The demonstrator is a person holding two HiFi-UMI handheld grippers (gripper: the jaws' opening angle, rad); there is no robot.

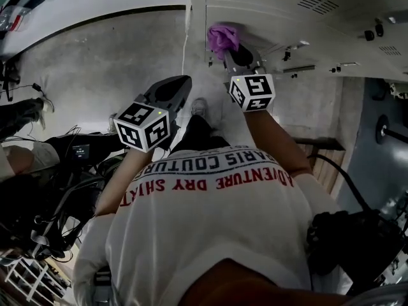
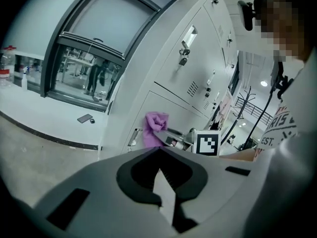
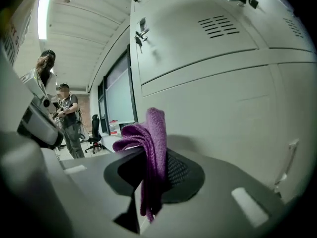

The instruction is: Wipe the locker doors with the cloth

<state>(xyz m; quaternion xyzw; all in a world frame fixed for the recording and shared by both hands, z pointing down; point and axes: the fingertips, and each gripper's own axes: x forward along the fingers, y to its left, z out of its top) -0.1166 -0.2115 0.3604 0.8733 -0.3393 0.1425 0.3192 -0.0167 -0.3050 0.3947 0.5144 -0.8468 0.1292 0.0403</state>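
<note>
Wiping looks under way: head view has the right gripper [image 1: 234, 55] holding a crumpled purple cloth [image 1: 223, 38] against the pale grey metal locker doors [image 1: 287, 18], with the left gripper [image 1: 180, 85] well apart over the grey concrete floor [image 1: 95, 62]. Left gripper view: fingers [image 2: 136, 172] clenched on nothing. Right gripper view: fingers [image 3: 184, 171] grasping the cloth, door close ahead. The next move is probably a steady pressed sweep across the panel.

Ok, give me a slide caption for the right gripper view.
Right gripper shut on a purple cloth, held in front of a pale locker door.
</note>
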